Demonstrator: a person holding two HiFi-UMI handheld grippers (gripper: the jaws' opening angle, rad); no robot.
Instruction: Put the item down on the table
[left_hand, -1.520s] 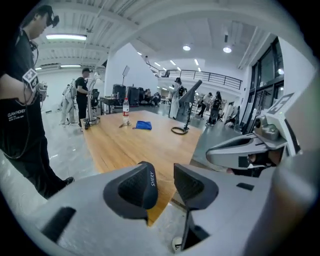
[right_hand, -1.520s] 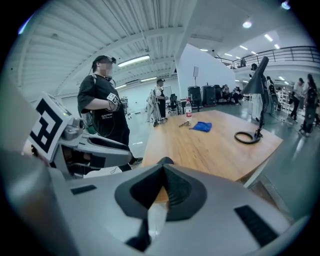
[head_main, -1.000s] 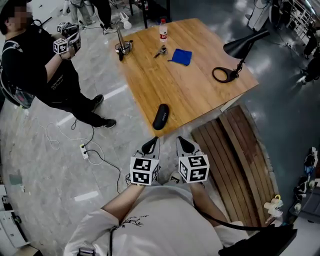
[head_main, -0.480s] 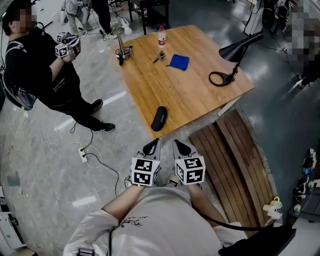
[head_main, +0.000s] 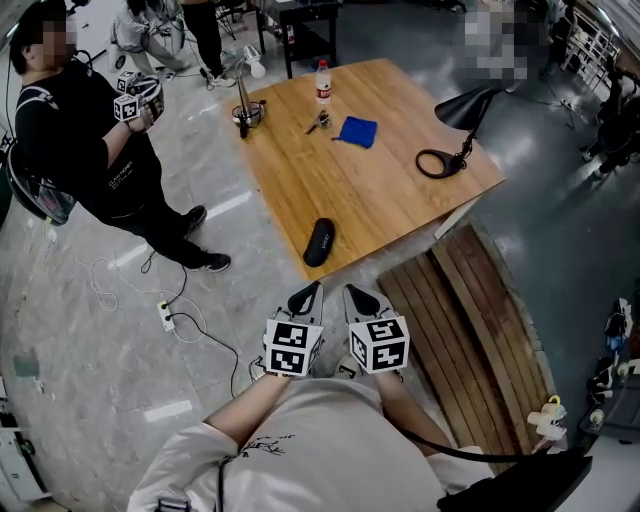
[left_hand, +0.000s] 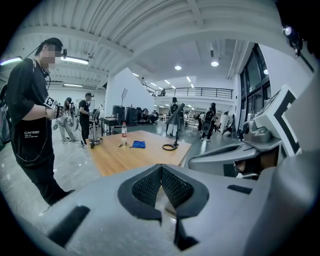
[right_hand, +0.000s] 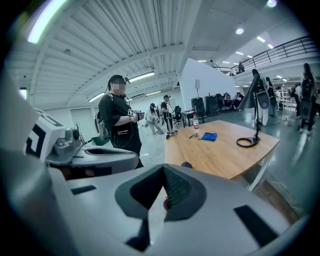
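Drawn closer together, left gripper (head_main: 306, 294) and right gripper (head_main: 360, 297) are closed on nothing; a hasty reach could knock the black case (head_main: 319, 241), at 12 o'clock, off the table (head_main: 385, 195).

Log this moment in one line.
left gripper: shut, empty | right gripper: shut, empty | both short of table | case: on table

Left claw (head_main: 304, 297) closed; right claw (head_main: 361, 298) closed
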